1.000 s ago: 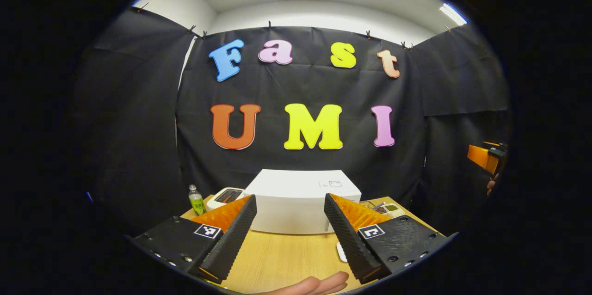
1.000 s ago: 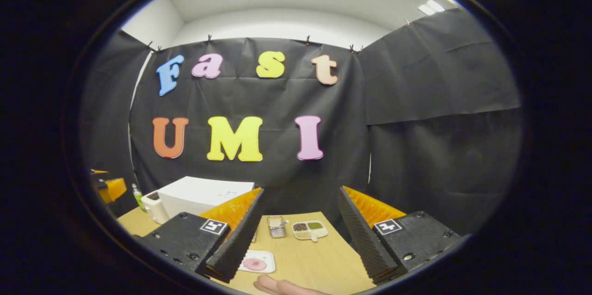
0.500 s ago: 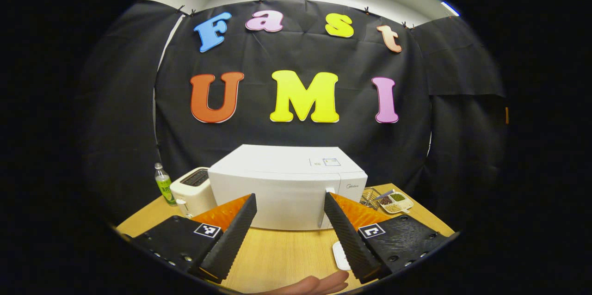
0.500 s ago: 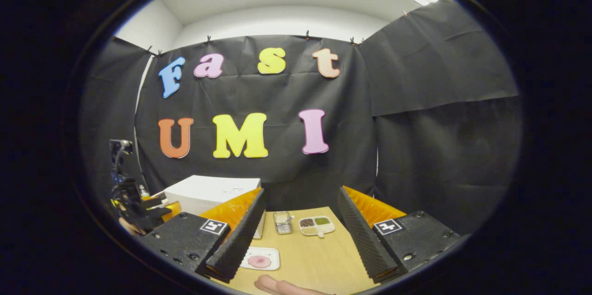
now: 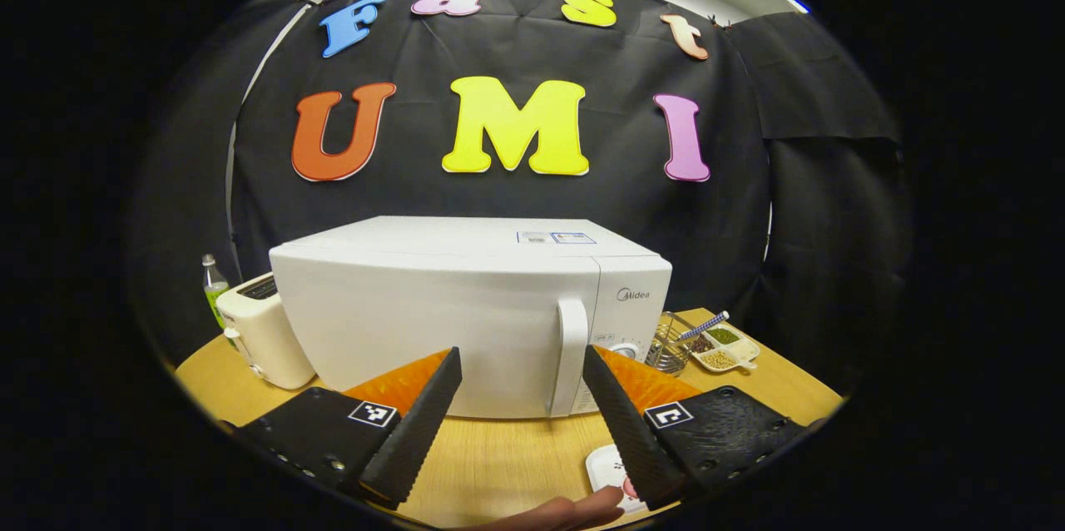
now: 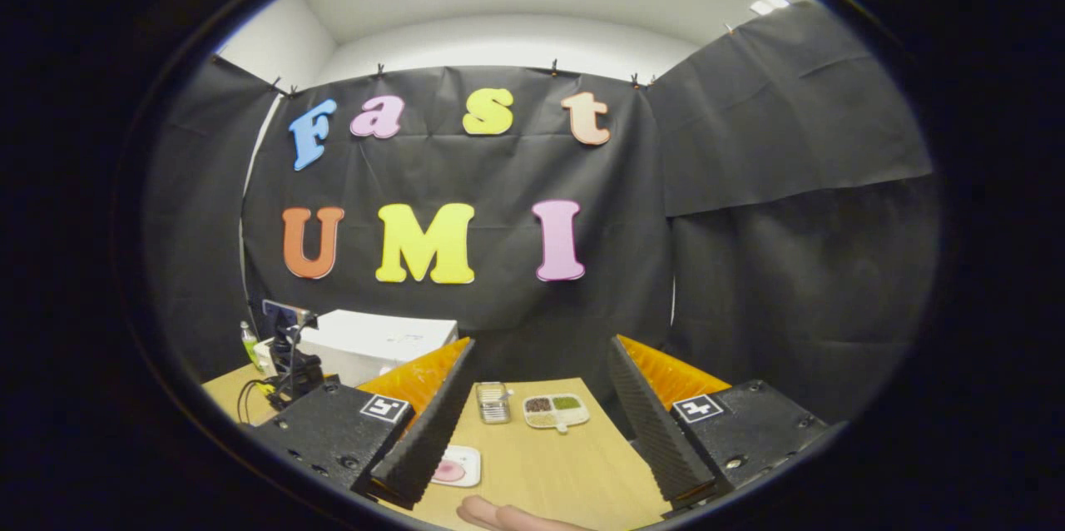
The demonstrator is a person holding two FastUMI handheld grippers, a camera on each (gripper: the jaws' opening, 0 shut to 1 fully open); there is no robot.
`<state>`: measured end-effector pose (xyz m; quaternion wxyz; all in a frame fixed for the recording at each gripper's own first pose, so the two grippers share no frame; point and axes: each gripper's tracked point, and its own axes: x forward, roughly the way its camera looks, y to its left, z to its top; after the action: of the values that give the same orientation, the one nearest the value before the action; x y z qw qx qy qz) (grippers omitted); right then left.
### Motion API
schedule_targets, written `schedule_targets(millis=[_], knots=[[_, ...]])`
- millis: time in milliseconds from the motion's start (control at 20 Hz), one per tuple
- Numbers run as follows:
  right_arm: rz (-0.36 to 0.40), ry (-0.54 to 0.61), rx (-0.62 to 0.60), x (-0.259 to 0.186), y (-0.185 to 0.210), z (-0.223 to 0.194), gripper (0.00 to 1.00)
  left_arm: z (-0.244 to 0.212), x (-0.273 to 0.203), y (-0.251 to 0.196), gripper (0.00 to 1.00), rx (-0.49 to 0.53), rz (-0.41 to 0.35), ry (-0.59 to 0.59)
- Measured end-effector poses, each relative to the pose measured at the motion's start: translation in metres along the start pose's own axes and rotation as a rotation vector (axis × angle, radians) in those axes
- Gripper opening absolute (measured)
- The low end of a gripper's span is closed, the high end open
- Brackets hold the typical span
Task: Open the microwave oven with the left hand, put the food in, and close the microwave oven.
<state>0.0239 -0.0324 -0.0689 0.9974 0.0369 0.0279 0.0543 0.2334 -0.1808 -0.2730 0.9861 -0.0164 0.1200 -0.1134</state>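
Black cloth walls close in a wooden tabletop (image 5: 499,464). Going left to right in the left gripper view: a green-labelled bottle (image 5: 214,285), a cream toaster (image 5: 262,335), then the white microwave oven (image 5: 433,306) with its door shut and its vertical handle (image 5: 571,356) near the right edge of the door. The left claw (image 5: 520,419) hangs spread and empty, just short of the handle, which sits off toward its right finger. Right of the oven stand a wire basket (image 5: 666,344) and a divided dish (image 5: 725,348) of seeds. The food, something pink on a small white plate (image 6: 453,468), lies on the tabletop in front, by the right claw (image 6: 537,423), also spread and holding nothing.

Risks, as I judge them: the handle is off-centre between the fingers, so a straight close could clip the door face or slip off; pulling hard could drag the oven; a swinging door might hit the plate.

Writing: a brand mark on the control panel reads "Midea". The sticker on top is too small to read.
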Motion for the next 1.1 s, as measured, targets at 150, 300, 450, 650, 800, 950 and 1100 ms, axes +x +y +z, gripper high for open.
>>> schedule_targets(millis=[150,300,450,650,800,950,1100], knots=[[-0.006,-0.003,-0.022,0.004,-0.006,-0.004,1.0,-0.015,0.019,-0.011,0.93,-0.02,-0.017,0.022],[-0.013,0.004,-0.049,0.007,-0.011,-0.012,1.0,-0.026,0.033,-0.025,0.92,-0.023,-0.04,0.041],[-0.016,0.021,-0.059,0.009,-0.015,-0.023,1.0,-0.035,0.051,-0.023,0.93,-0.004,-0.001,0.056],[-0.01,0.023,-0.083,0.016,-0.017,-0.032,1.0,-0.04,0.065,-0.026,0.72,0.032,0.022,0.04],[-0.005,0.05,-0.075,0.018,-0.017,-0.043,1.0,-0.042,0.072,-0.026,0.42,0.035,0.017,0.025],[-0.004,0.079,-0.065,0.021,-0.017,-0.049,1.0,-0.055,0.072,-0.02,0.38,0.005,0.03,0.085],[-0.018,0.084,-0.065,0.021,-0.021,-0.051,1.0,-0.049,0.076,-0.027,0.24,-0.05,0.01,0.066]])
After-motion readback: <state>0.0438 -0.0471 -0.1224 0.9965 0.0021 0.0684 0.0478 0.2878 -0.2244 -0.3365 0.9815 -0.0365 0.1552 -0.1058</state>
